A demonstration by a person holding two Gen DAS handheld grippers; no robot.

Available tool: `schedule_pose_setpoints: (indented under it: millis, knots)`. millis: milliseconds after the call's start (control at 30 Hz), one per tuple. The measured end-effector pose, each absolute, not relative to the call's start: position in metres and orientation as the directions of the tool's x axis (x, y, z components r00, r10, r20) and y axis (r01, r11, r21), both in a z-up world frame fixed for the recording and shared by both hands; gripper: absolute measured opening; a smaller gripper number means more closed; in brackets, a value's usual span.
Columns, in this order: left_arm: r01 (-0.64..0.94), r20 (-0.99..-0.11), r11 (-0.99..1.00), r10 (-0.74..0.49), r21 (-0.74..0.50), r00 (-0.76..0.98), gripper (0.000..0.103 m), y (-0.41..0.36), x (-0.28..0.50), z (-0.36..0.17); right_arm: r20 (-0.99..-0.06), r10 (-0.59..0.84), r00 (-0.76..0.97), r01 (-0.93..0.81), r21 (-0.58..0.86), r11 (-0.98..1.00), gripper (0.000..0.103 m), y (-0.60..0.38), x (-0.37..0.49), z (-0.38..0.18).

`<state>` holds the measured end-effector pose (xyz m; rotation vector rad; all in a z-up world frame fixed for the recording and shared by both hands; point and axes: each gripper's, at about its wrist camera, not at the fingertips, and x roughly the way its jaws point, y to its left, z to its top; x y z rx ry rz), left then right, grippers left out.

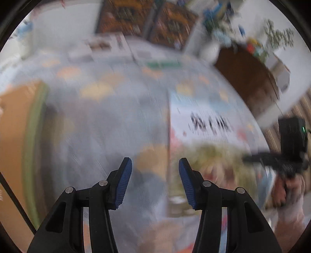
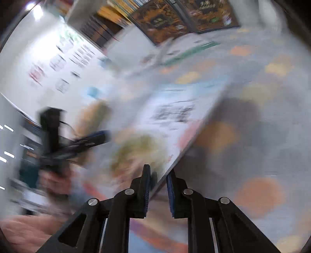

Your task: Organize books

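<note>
A thin book (image 2: 175, 114) with a pale cover, black print and a yellow-green picture hangs tilted above the table. My right gripper (image 2: 158, 184) is nearly closed on its near corner, one pad on the cover and one behind it. In the left wrist view the same book (image 1: 204, 124) is right of centre. The right gripper (image 1: 250, 158) reaches over it from the right, held by a hand (image 1: 287, 188). My left gripper (image 1: 155, 181) is open just left of the book's edge, with nothing between its blue pads. It also shows as the left gripper (image 2: 93, 138). Everything is motion-blurred.
The table wears a grey cloth with pastel patches (image 1: 93, 120). An orange-brown flat thing with a green edge (image 1: 19, 136) lies at the left. White booklets (image 1: 105, 46) lie at the back before dark patterned panels (image 1: 124, 17). A shelf of books (image 2: 120, 11) stands behind.
</note>
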<state>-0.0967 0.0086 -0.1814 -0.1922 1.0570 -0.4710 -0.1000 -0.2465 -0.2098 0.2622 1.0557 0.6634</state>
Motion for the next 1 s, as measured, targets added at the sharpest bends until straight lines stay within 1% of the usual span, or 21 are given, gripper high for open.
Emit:
schedule_pose_setpoints:
  millis: [33,67,100,167,233,300,367,433,467,500,533,567,667,767,833,900,1000]
  knots:
    - [0.286,-0.795,0.872,-0.482,-0.397,0.367,0.048,0.006,-0.096,-0.189,-0.755,0.554,0.351,-0.375,0.429,0.822,0.019,-0.247,-0.097,-0.213]
    - [0.298,-0.785,0.868,-0.49,-0.397,0.38,0.048,0.006,-0.097,-0.19,-0.771,0.529,0.354,-0.376,0.401,0.835,0.02,-0.247,-0.093,-0.217]
    - [0.297,-0.786,0.865,-0.495,-0.404,0.372,0.048,0.006,-0.096,-0.19,-0.768,0.54,0.344,-0.385,0.409,0.827,0.02,-0.246,-0.087,-0.221]
    - [0.266,-0.764,0.83,-0.556,-0.49,0.328,0.048,0.011,-0.088,-0.192,-0.752,0.571,0.328,-0.386,0.445,0.808,0.02,-0.245,-0.072,-0.223]
    - [0.263,-0.709,0.752,-0.658,-0.604,0.254,0.047,0.011,-0.077,-0.199,-0.759,0.566,0.321,-0.423,0.42,0.803,0.02,-0.237,-0.06,-0.223]
    - [0.244,-0.686,0.731,-0.682,-0.638,0.253,0.047,0.013,-0.069,-0.202,-0.762,0.566,0.315,-0.47,0.393,0.791,0.023,-0.23,-0.046,-0.222]
    - [0.22,-0.685,0.733,-0.68,-0.644,0.261,0.044,0.012,-0.065,-0.202,-0.766,0.564,0.309,-0.495,0.377,0.783,0.024,-0.221,-0.039,-0.221]
    - [0.217,-0.703,0.762,-0.647,-0.61,0.294,0.035,0.008,-0.067,-0.201,-0.768,0.559,0.313,-0.514,0.358,0.779,0.025,-0.214,-0.037,-0.22]
    - [0.219,-0.714,0.781,-0.624,-0.585,0.318,0.034,0.004,-0.069,-0.201,-0.767,0.558,0.318,-0.518,0.352,0.779,0.026,-0.212,-0.036,-0.22]
    - [0.216,-0.725,0.799,-0.601,-0.561,0.338,0.031,0.002,-0.069,-0.199,-0.762,0.558,0.327,-0.52,0.349,0.78,0.027,-0.212,-0.04,-0.22]
    - [0.188,-0.735,0.821,-0.567,-0.539,0.371,0.023,0.0,-0.07,-0.199,-0.758,0.56,0.334,-0.519,0.347,0.781,0.027,-0.21,-0.04,-0.22]
    - [0.166,-0.732,0.825,-0.558,-0.54,0.391,0.021,0.001,-0.07,-0.2,-0.751,0.563,0.343,-0.518,0.349,0.781,0.027,-0.21,-0.04,-0.221]
    - [0.115,-0.693,0.804,-0.567,-0.584,0.445,0.018,0.008,-0.065,-0.205,-0.732,0.579,0.36,-0.507,0.367,0.78,0.028,-0.213,-0.043,-0.223]
    - [0.123,-0.66,0.784,-0.585,-0.608,0.471,0.018,0.012,-0.065,-0.208,-0.704,0.597,0.384,-0.507,0.38,0.774,0.028,-0.215,-0.047,-0.225]
    - [0.137,-0.642,0.776,-0.594,-0.615,0.485,0.018,0.015,-0.068,-0.21,-0.664,0.627,0.408,-0.518,0.398,0.758,0.028,-0.218,-0.051,-0.23]
    - [0.156,-0.623,0.772,-0.6,-0.617,0.502,0.018,0.017,-0.07,-0.211,-0.623,0.676,0.395,-0.508,0.464,0.725,0.027,-0.227,-0.049,-0.234]
    - [0.162,-0.63,0.783,-0.588,-0.601,0.508,0.018,0.015,-0.072,-0.209,-0.606,0.7,0.377,-0.49,0.511,0.706,0.026,-0.23,-0.044,-0.236]
